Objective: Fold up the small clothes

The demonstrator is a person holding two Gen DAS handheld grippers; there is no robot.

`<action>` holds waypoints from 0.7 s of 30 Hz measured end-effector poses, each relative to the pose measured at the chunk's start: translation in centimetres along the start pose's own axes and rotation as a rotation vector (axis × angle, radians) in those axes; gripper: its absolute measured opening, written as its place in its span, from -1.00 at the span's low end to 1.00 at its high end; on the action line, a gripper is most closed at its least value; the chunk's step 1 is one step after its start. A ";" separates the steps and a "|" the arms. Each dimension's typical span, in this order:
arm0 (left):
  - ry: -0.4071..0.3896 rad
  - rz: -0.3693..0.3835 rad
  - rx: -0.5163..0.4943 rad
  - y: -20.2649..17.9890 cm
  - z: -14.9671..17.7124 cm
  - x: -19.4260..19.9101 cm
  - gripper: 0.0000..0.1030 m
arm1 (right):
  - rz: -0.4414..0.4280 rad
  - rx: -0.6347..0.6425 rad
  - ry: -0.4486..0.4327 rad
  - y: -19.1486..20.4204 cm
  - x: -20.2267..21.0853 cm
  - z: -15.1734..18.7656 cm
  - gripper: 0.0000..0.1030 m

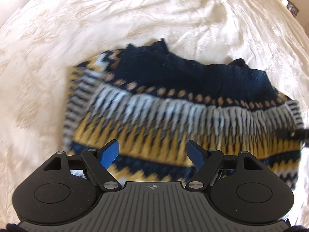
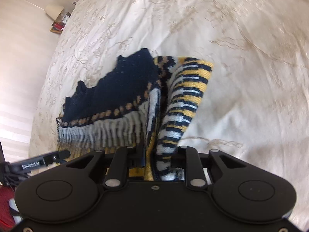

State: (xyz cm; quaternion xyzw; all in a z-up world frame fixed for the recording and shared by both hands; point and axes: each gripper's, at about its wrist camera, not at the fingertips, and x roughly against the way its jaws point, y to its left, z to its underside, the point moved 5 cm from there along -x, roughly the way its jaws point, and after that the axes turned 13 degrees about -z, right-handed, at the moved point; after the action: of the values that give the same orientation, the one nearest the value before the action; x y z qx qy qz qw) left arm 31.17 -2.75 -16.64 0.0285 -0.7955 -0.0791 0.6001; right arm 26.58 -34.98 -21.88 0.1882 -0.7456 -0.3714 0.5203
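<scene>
Place: on a cream embroidered bedspread (image 1: 173, 19), a small knitted sweater (image 1: 173, 100) with a navy top and yellow, white and navy zigzag bands lies partly folded, near the middle of the bed.
Sweater: in the right wrist view one patterned flap (image 2: 185, 104) stands raised off the rest, its lower end running down between the right fingers; the navy part (image 2: 119, 89) lies flat beside it.
Right gripper (image 2: 154, 160): its fingers are drawn in on the raised knit, gripping that fold; the tips themselves are hidden by the cloth.
Left gripper (image 1: 153, 154): its blue-padded fingers (image 1: 110, 152) stand apart above the striped lower band with nothing between them.
Step, as I judge it: carrying one side across for a fold.
Risk: the thick knit is bunched in the grip, so a layer may slip out and the flap drop crooked.
Risk: with the left fingers holding nothing, a pull from the right could drag the whole sweater over the smooth bedspread and undo the fold.
</scene>
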 end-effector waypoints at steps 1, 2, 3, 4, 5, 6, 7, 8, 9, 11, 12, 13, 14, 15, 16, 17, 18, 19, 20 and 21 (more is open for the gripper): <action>-0.001 -0.001 0.010 0.6 0.2 0.4 0.47 | -0.009 0.000 -0.006 0.9 0.1 -0.1 -0.42; -0.003 -0.001 0.022 1.4 0.4 0.7 0.47 | -0.016 0.005 -0.012 1.8 0.3 -0.1 -0.42; -0.004 0.001 0.033 2.2 0.8 0.8 0.47 | -0.021 0.011 -0.016 2.7 0.4 -0.2 -0.42; -0.002 0.002 0.045 3.0 1.2 0.9 0.47 | -0.030 0.020 -0.018 3.7 0.5 -0.2 -0.43; 0.002 0.004 0.057 3.9 1.6 0.9 0.47 | -0.037 0.032 -0.018 4.8 0.3 -0.3 -0.43; 0.008 0.006 0.069 4.7 1.9 0.9 0.47 | -0.038 0.043 -0.015 5.8 0.2 -0.3 -0.43; 0.013 0.008 0.080 5.4 2.2 0.8 0.47 | -0.037 0.053 -0.011 7.0 -0.1 -0.4 -0.44; 0.017 0.011 0.090 6.2 2.5 0.7 0.47 | -0.036 0.060 -0.007 8.0 -0.4 -0.4 -0.44; 0.019 0.013 0.098 6.9 2.7 0.7 0.47 | -0.037 0.065 -0.002 9.1 -0.9 -0.4 -0.44; 0.023 0.018 0.109 8.3 3.2 0.6 0.47 | -0.047 0.066 0.006 11.2 -2.1 -0.4 -0.44; 0.022 0.022 0.116 8.9 3.4 0.6 0.47 | -0.052 0.070 0.011 12.1 -2.8 -0.3 -0.44; 0.020 0.026 0.121 9.5 3.6 0.6 0.47 | -0.056 0.079 0.017 13.1 -3.5 -0.2 -0.44; 0.018 0.029 0.124 10.2 3.7 0.6 0.47 | -0.060 0.089 0.023 14.0 -4.2 -0.1 -0.45; 0.017 0.031 0.126 10.8 3.8 0.6 0.47 | -0.065 0.095 0.030 14.9 -5.0 -0.1 -0.45; 0.016 0.032 0.128 11.3 3.9 0.6 0.47 | -0.072 0.100 0.037 15.8 -5.8 0.1 -0.45; 0.016 0.033 0.129 11.9 4.0 0.6 0.47 | -0.078 0.105 0.044 16.6 -6.7 0.2 -0.46; 0.017 0.033 0.131 12.4 4.1 0.6 0.47 | -0.084 0.107 0.051 17.4 -7.7 0.4 -0.46; 0.019 0.032 0.133 12.9 4.3 0.6 0.47 | -0.087 0.108 0.060 18.1 -8.7 0.5 -0.46; 0.022 0.033 0.138 13.5 4.5 0.5 0.47 | -0.084 0.112 0.071 18.8 -9.8 0.6 -0.46; 0.025 0.034 0.144 14.0 4.7 0.5 0.47 | -0.075 0.119 0.086 19.5 -11.0 0.9 -0.46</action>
State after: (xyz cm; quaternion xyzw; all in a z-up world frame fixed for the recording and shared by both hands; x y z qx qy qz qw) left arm 27.26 11.40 -15.19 0.0591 -0.7919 -0.0112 0.6077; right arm 32.12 -14.53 -14.41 0.2625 -0.7357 -0.3374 0.5253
